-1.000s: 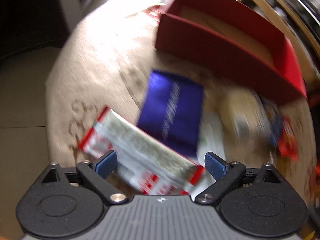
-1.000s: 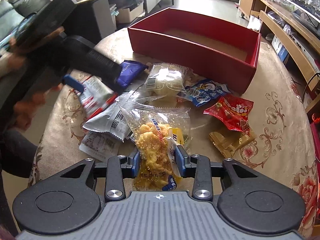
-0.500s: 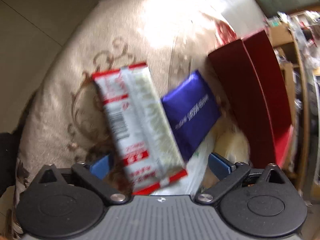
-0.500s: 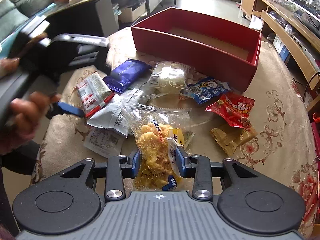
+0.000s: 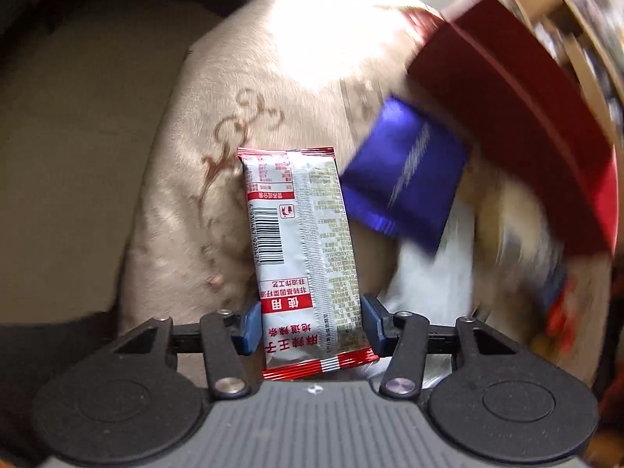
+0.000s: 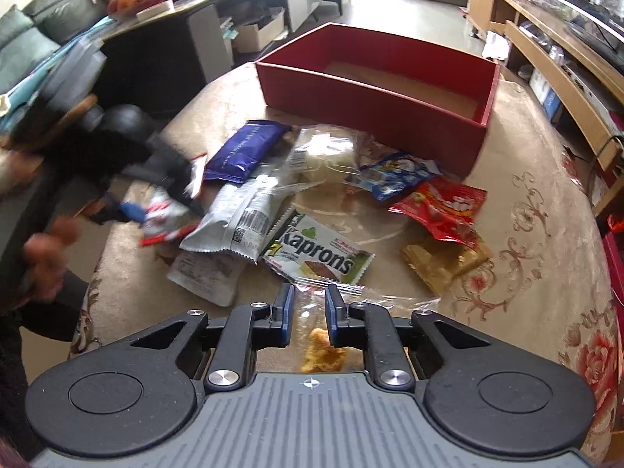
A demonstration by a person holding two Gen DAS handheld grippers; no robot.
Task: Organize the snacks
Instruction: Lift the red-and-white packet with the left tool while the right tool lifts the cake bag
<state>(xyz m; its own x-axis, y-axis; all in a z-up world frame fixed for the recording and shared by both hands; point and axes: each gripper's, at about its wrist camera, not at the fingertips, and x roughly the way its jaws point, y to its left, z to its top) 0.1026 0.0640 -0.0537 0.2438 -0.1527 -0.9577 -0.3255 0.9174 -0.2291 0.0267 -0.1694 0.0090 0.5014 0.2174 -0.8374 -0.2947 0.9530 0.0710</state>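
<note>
The left gripper (image 5: 311, 327) clamps a silver-red snack packet (image 5: 302, 249). The right gripper (image 6: 308, 312) stands narrow, apparently pinching a clear snack bag (image 6: 321, 347) near the red box (image 6: 374, 93).

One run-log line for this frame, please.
left gripper: shut on red-silver packet | right gripper: shut on clear snack bag | red box: empty

Your round table (image 6: 546, 273) wears a beige cloth with floral scrollwork. On it sit 1 open red box (image 6: 374, 113), a blue packet (image 6: 243, 152), a silver-white pouch (image 6: 238, 222) and a Kaprons packet (image 6: 319, 253). Nearer the box lie a blue cartoon packet (image 6: 397, 171), a red packet (image 6: 440, 202) and a gold one (image 6: 440, 261).
</note>
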